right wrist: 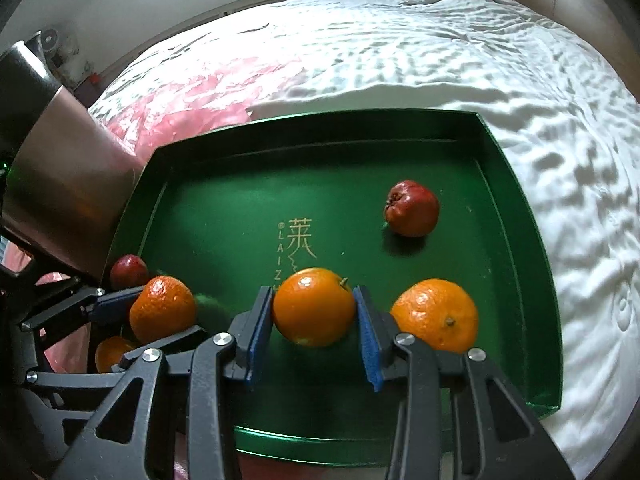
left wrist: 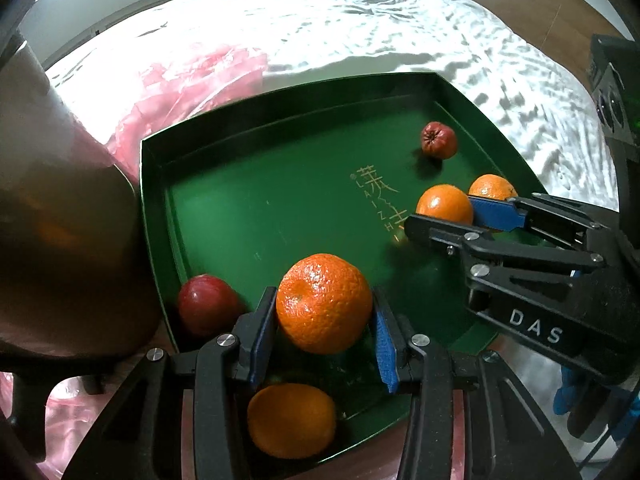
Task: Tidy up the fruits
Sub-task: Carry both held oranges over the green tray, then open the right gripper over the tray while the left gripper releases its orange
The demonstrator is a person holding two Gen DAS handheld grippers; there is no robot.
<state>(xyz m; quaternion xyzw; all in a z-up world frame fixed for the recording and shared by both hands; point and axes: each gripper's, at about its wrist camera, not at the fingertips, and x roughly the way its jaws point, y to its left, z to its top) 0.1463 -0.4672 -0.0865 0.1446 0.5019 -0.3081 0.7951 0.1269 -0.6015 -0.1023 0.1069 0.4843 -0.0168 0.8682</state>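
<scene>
1. A bumpy orange (left wrist: 324, 303) is clamped between the blue pads of the left gripper (left wrist: 325, 322), above the near part of the green tray (left wrist: 280, 128); the grip is also seen side-on from the right wrist (right wrist: 162, 308).
2. A smooth orange (right wrist: 314, 306) is held between the pads of the right gripper (right wrist: 314, 320), over the tray's middle; from the left wrist the same fruit (left wrist: 444, 204) is seen pinched at the right gripper's tip (left wrist: 448, 216).
3. Only in the left view is the full round of a loose orange (left wrist: 291, 420) shown, lying under the left gripper near the tray's front edge; in the right view just a sliver (right wrist: 114, 352) is caught.
4. A dark red fruit (left wrist: 206, 304) is seen against the tray's left wall, half hidden in the right view (right wrist: 129, 271).
5. A second red fruit (right wrist: 412, 208) is seen toward the far right, and another orange (right wrist: 436, 314) just beside the right gripper, both resting on the tray floor.
6. The white letters "DAS" (left wrist: 536, 326) are read on the right gripper's body, in the left view alone.
7. Gold print (right wrist: 298, 242) is seen on the tray floor: a Chinese character with "LAIZ" running down beside it, the rest being covered by the smooth orange.
8. The tray is set on a wrinkled white sheet (right wrist: 440, 52), with pink plastic (right wrist: 192, 92) behind.
</scene>
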